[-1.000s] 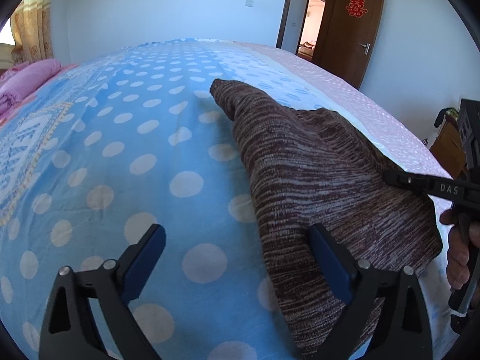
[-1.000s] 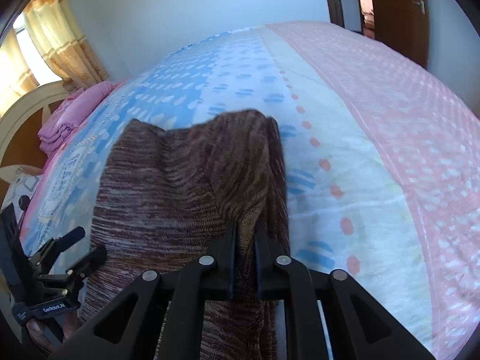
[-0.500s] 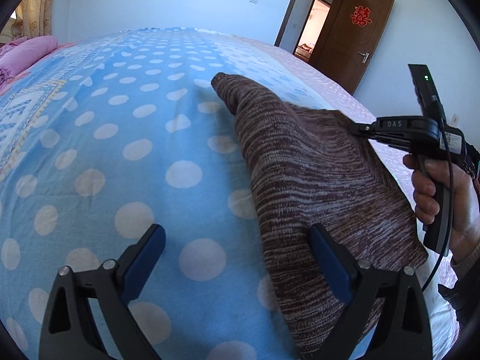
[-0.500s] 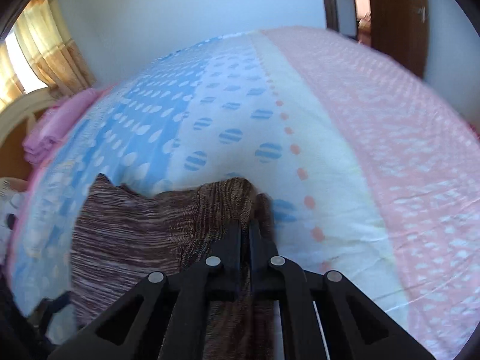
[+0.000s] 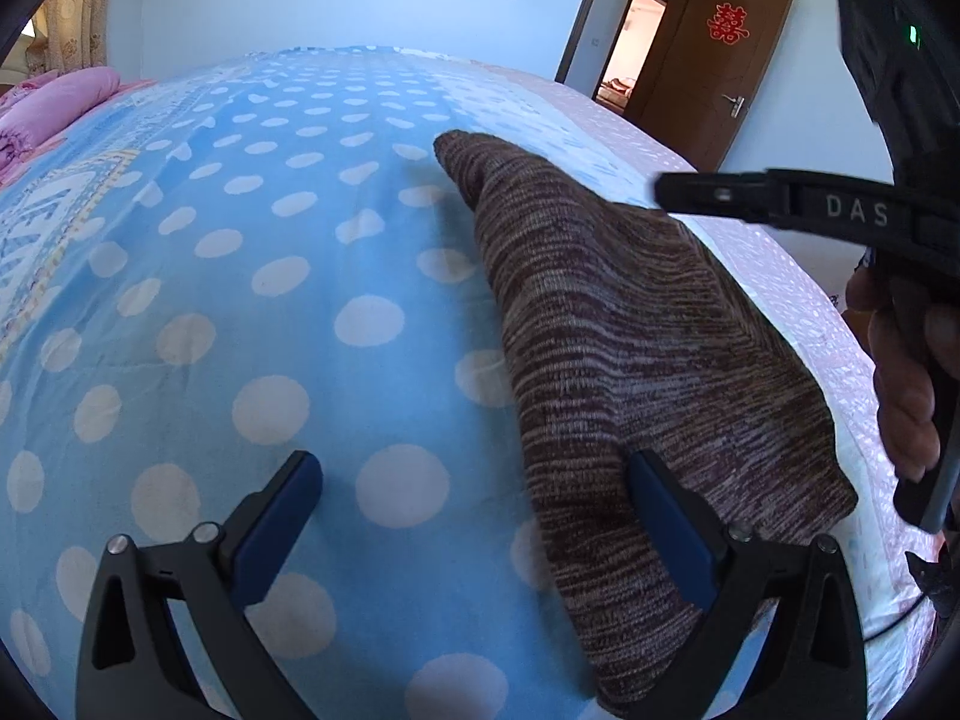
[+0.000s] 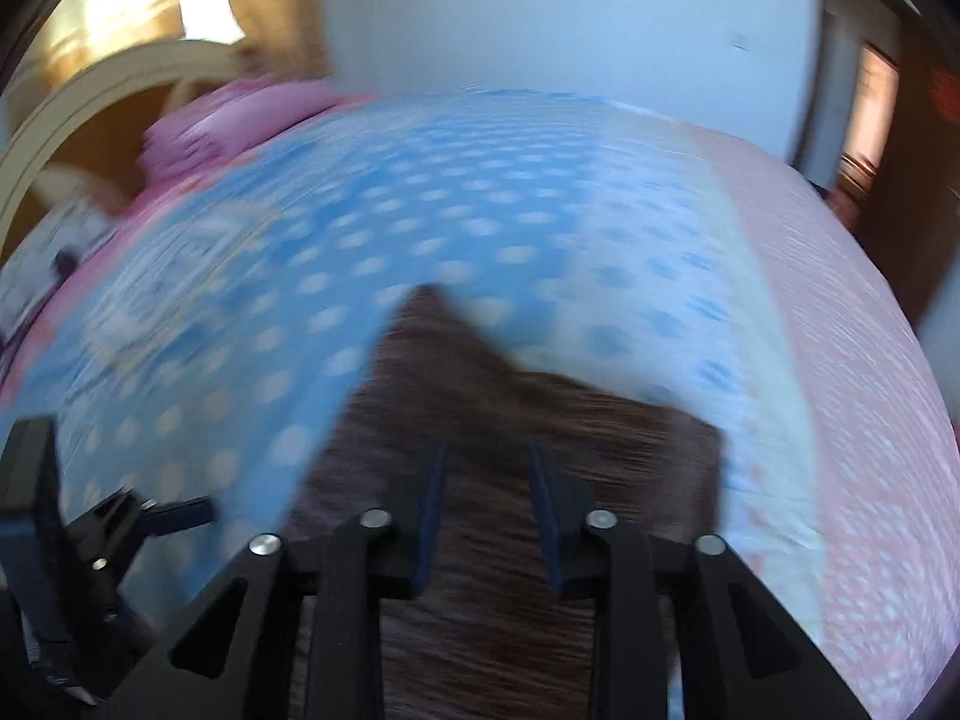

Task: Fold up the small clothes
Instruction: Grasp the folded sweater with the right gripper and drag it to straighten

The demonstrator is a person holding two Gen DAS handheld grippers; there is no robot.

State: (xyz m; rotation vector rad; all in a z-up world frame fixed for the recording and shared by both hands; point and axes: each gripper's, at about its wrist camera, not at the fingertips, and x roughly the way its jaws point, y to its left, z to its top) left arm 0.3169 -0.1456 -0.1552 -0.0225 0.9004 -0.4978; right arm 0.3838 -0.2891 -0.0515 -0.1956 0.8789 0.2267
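Note:
A brown striped knit garment [image 5: 630, 360] lies on the blue polka-dot bedsheet [image 5: 240, 300], one narrow end pointing away. My left gripper [image 5: 474, 474] stands wide open low over the bed, its right finger [image 5: 666, 516] on the garment's near edge and its left finger [image 5: 276, 510] over bare sheet. The right gripper [image 6: 486, 468], held in a hand [image 5: 906, 384], hovers above the garment [image 6: 480, 408]. Its jaws are opening, with a gap between the blue pads and only the cloth beneath. In the left wrist view it [image 5: 666, 195] reaches in from the right over the garment's far edge.
Pink bedding [image 5: 54, 102] is piled at the far left by a wooden headboard [image 6: 90, 96]. A pink-patterned strip of sheet [image 6: 840, 360] runs along the right side. A brown door [image 5: 720, 60] stands open beyond the bed.
The right gripper, shut on the garment's edge before, now has its jaws parted. It has swung leftward and rolled, blurring its view. The left gripper has stayed put and open.

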